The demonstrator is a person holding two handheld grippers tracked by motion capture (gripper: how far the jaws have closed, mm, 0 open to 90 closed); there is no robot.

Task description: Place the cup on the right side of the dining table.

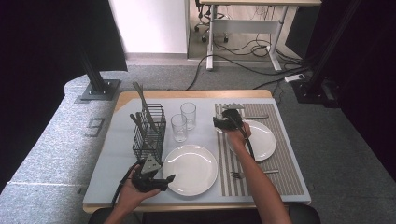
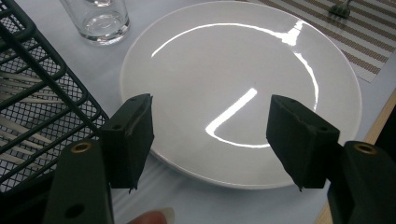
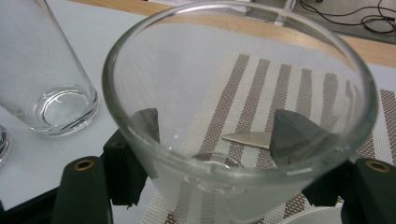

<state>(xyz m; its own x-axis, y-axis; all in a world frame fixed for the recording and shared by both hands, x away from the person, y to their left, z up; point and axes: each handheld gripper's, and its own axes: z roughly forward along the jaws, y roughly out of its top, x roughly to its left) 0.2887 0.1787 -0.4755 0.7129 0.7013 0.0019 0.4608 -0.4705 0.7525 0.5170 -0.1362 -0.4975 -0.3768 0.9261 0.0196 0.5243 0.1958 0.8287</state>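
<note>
High view: fixed above the near table edge, looking forward and down over the whole table (image 1: 109, 179). Left gripper view: close and steep above the near white plate (image 2: 243, 88), also at lower centre of the high view. Right gripper view: pressed up to a held glass (image 3: 243, 121), looking along the striped placemat (image 3: 289, 93), at right in the high view.

Wooden table (image 1: 196, 94) topped by a pale grey mat (image 1: 112, 158). On the mat: black wire cutlery basket (image 1: 149, 133), two empty glasses (image 1: 183, 121) side by side, white plate (image 1: 190, 169). At right a striped placemat (image 1: 285, 163) with second plate (image 1: 261, 140), fork (image 1: 239, 175), knife (image 1: 261, 116).
</note>
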